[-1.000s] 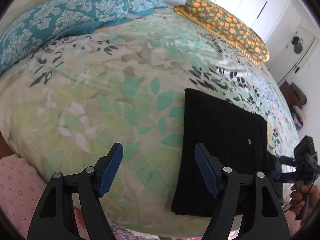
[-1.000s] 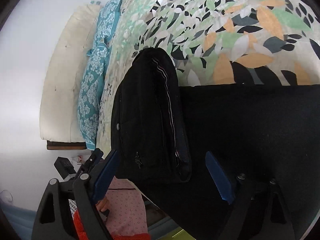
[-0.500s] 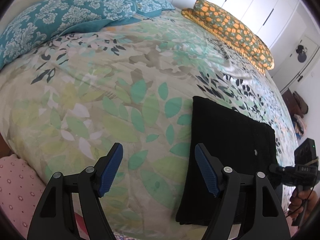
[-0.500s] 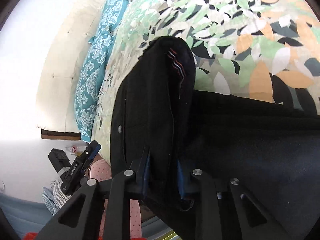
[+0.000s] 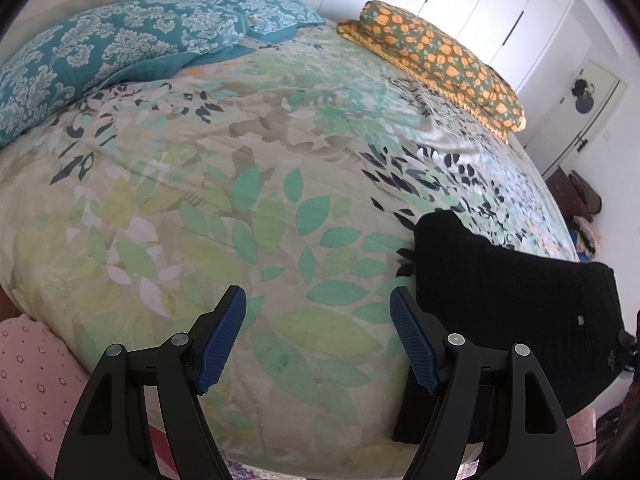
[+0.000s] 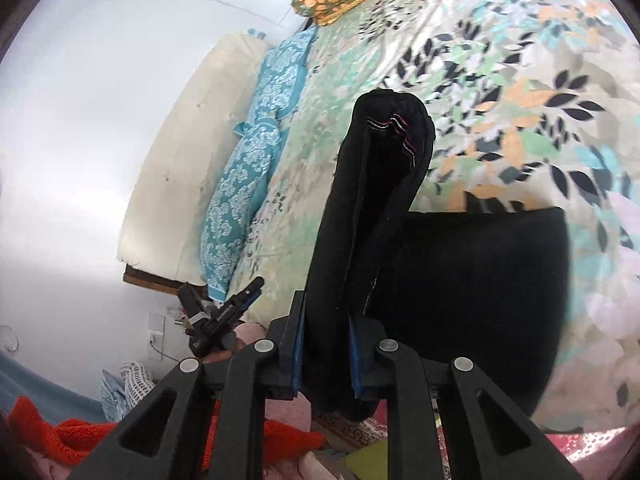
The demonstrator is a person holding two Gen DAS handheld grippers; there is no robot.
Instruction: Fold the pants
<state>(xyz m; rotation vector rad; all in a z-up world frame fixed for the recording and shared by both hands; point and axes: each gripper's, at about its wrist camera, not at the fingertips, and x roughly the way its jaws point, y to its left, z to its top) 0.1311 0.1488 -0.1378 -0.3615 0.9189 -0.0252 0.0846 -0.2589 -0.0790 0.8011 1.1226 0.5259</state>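
Right tongs [image 6: 326, 354] closed on and lifted pants [image 6: 376, 208] edge; left tongs [image 5: 318, 336] open, idle. Next: carry fold across.

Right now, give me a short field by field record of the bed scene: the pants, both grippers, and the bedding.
pants: black pants, folded, one end lifted off the floral duvet
right gripper: right gripper, fingers shut on the lifted end of the pants
left gripper: left gripper, fingers apart, nothing between them, above the duvet beside the pants
pillows: two teal damask pillows at the headboard
blanket: folded orange-patterned blanket at the far edge of the bed
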